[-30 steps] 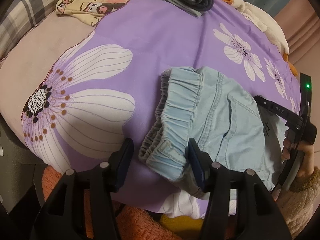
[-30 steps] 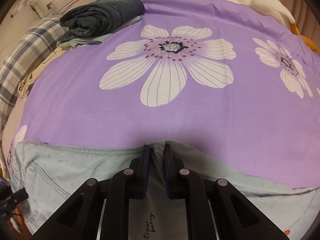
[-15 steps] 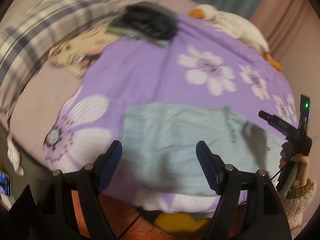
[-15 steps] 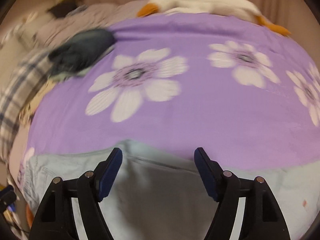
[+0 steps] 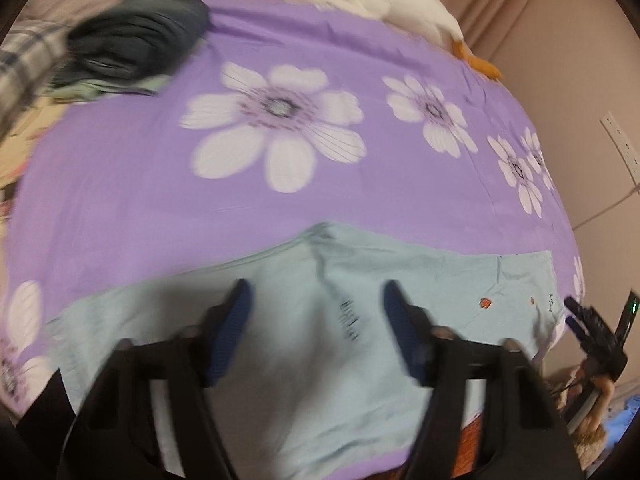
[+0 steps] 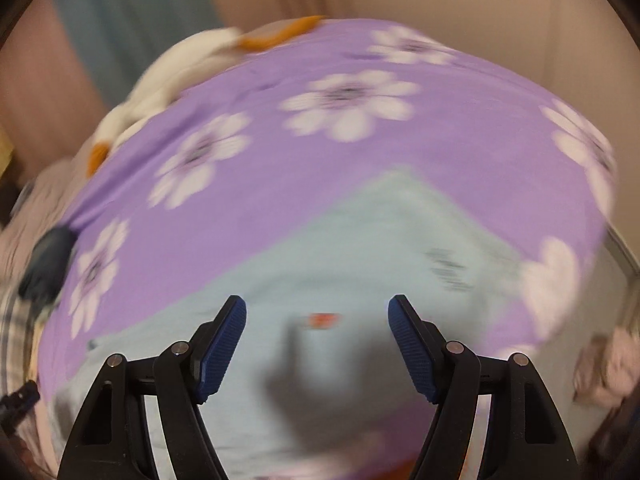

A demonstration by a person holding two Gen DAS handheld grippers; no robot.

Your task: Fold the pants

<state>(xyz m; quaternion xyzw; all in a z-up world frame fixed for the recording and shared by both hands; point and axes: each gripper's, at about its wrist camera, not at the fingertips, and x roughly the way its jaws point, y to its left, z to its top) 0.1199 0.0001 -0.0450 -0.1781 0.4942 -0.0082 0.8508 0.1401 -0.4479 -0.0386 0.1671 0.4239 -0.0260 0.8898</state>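
On the near edge of the purple flower-print bedspread (image 5: 120,184), the pale blue cotton pants (image 5: 320,344) lie folded flat, both grippers hanging clear above them.

In the left wrist view the pants fill the frame from 9 o'clock round to 3 o'clock, with a dark folded garment pile (image 5: 136,36) at 11 o'clock and a white plush goose (image 5: 372,0) at 1 o'clock. The left gripper (image 5: 316,324) is empty and its jaws are closing with no cloth between them; the right gripper (image 6: 317,338) stands wide apart, also empty, over the small red print. This looks like the gap between folds: the next move seems to call for fresh pinches at one end, likely the 3 o'clock edge, to bring it across.
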